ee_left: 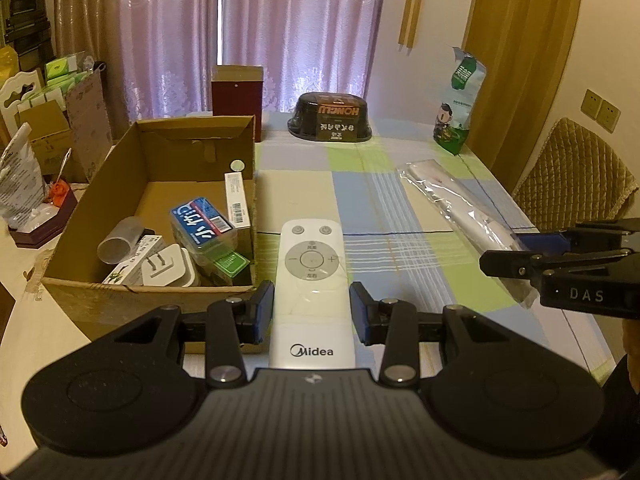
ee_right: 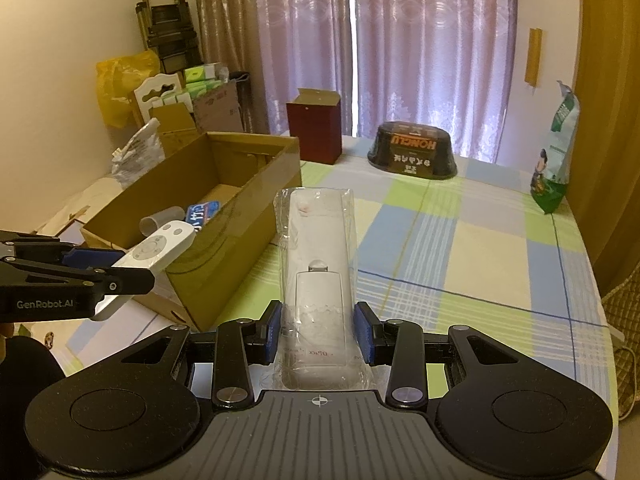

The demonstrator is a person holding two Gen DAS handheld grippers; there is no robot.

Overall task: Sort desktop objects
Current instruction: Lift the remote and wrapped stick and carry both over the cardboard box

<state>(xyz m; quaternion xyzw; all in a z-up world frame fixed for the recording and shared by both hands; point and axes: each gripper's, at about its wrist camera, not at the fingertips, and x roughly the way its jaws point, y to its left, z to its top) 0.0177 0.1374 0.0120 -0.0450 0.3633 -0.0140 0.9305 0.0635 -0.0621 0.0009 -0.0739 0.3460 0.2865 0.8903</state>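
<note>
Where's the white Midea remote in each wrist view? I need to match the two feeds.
Left wrist: white Midea remote, bottom centre, between the left gripper's pads.
Right wrist: same remote, far left, sticking out of that gripper.
Shared landmark: the open cardboard box beside it.

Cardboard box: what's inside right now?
In the cardboard box: a blue-labelled clear case, white charger, grey tube, upright white carton, green pack. Anything beneath these is covered.
</note>
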